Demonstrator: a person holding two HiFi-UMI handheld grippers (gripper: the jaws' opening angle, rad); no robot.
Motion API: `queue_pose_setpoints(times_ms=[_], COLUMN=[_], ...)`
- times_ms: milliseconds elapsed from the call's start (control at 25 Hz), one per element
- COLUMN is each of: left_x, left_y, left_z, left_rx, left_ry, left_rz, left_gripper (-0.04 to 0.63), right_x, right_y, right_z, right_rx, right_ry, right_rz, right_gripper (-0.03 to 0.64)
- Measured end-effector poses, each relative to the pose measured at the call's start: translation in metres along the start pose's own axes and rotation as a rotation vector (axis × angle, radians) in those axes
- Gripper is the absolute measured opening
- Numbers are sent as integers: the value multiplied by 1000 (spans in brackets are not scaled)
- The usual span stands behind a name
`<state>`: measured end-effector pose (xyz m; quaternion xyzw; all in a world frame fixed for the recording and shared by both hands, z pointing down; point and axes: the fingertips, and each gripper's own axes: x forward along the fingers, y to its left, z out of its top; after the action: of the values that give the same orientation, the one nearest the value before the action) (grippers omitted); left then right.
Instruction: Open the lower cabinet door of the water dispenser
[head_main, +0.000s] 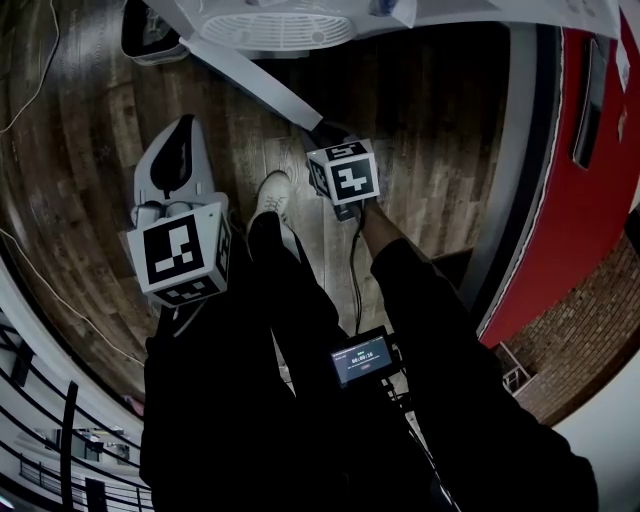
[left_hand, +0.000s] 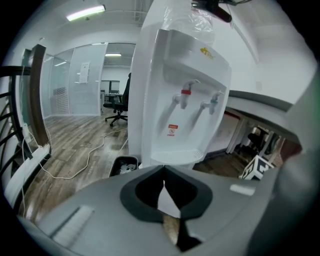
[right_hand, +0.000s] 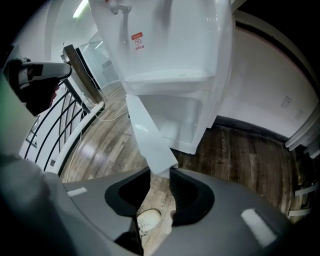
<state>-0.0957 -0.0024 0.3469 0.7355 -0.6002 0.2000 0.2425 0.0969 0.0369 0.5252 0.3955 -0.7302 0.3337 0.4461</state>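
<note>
Head view: water dispenser (head_main: 280, 25) on wood-plank floor (head_main: 100, 150).

The water dispenser (left_hand: 180, 100) is stood on the floor (left_hand: 65, 140), ahead of both grippers. Its lower cabinet door (right_hand: 150, 135) is swung outward, and the door's free edge is clamped between the jaws of the right gripper (right_hand: 160, 175). The left gripper (left_hand: 164, 172) is held to the left, apart from the dispenser. A bin (left_hand: 122, 165) is set just left of the dispenser's base, and a cable (left_hand: 90, 157) is laid further left.
</note>
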Motion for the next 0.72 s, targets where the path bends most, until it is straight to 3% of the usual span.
queue_pose_setpoints(times_ms=[720], left_x=[-3], left_y=[4], left_z=[-5], left_rx=[-13], left_ry=[1], left_rz=[1], left_gripper=[8], right_x=[1], right_y=[31], right_z=[-15], right_rx=[-32], right_ry=[26], right_rz=[51], right_gripper=[114])
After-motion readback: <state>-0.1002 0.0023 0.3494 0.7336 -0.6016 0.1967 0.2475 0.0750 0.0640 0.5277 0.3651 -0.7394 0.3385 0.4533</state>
